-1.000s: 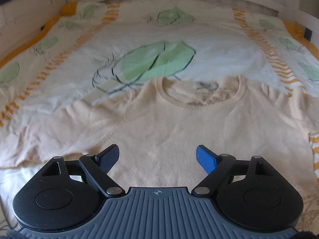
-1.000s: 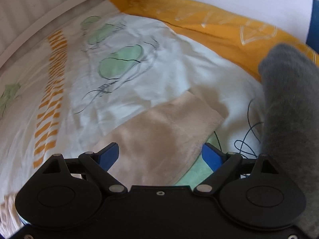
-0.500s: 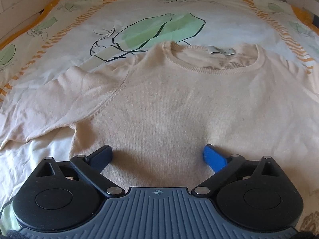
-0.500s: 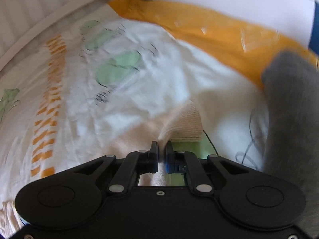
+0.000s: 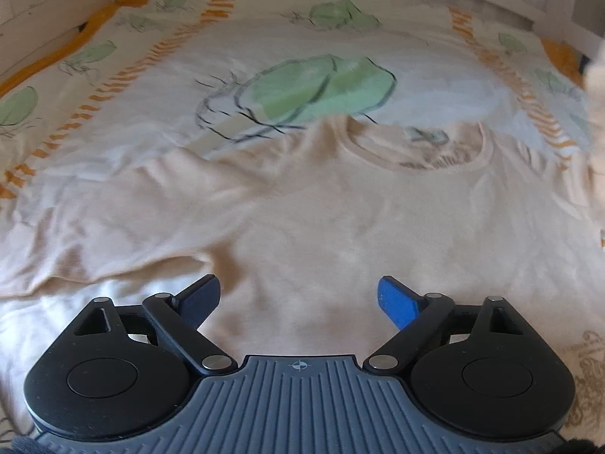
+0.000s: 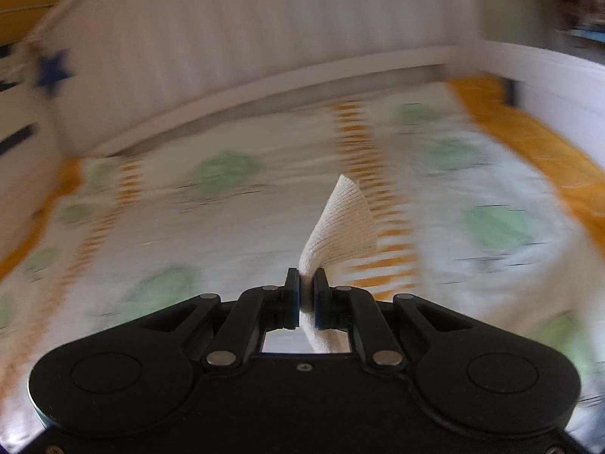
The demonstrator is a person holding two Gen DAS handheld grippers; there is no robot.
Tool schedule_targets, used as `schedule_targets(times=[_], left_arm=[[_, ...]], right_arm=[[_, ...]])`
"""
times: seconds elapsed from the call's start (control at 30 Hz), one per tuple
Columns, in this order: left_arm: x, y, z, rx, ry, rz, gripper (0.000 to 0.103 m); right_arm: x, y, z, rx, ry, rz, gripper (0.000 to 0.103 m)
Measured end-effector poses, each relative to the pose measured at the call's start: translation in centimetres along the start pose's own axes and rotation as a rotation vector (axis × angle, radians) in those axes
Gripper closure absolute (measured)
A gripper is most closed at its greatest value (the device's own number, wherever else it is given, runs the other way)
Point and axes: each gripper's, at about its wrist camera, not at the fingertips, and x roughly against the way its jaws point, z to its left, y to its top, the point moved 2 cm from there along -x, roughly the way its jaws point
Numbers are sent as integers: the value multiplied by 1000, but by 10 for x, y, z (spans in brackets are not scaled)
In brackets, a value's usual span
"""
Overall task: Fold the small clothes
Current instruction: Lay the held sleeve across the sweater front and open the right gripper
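Note:
A cream knit sweater (image 5: 340, 219) lies flat on the bed, neck hole away from me, its left sleeve stretched out to the left. My left gripper (image 5: 298, 297) is open and empty, just above the sweater's lower body. My right gripper (image 6: 306, 287) is shut on the ribbed cuff of the sweater's right sleeve (image 6: 340, 227) and holds it lifted above the bed. The raised sleeve shows as a pale blur at the right edge of the left wrist view (image 5: 595, 113).
The bed sheet (image 5: 151, 87) is white with green leaf prints and orange stripes. A white bed rail (image 6: 264, 87) and padded bumper run along the far side, with an orange edge (image 6: 529, 132) at the right.
My right gripper closed on the sleeve cuff, lifted it off the bed and swung left. My left gripper dipped towards the sweater and drew back, still open.

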Motion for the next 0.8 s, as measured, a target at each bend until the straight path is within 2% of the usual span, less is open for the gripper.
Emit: schedule_targets(times=[0.1,0.27,0.43,0.5,0.53,0.6,0.67,0.7,0.73,0.8], left_arm=[[10,-2,21,10,13,-21,12],[20,-9,58,55,35,-24,12],[21,-18,88,102,50,-7,12],[20,-22,97,116,48,0,12],[20,-23,101,123,45,5,12],[18,-24,106,137,36,16,12],[19,-24,108,145,28,14,12],[19,-22,108,146,25,12,12],[19,-20,107,145,21,10,12],[19,-16,104,134,7,-1,12]], right_arm=[[-11,-19,67,64,114,23,89],[-39,-86,161,170,239,113,89],[-68,-168,217,269,276,229,89],[-77,-198,229,317,283,270,87],[-78,-211,236,337,281,287,81],[-77,-228,238,345,295,317,80],[-67,-235,232,334,309,322,71],[-61,-235,230,327,318,315,62],[-55,-232,223,318,318,304,58],[-45,-226,207,301,305,279,58]])
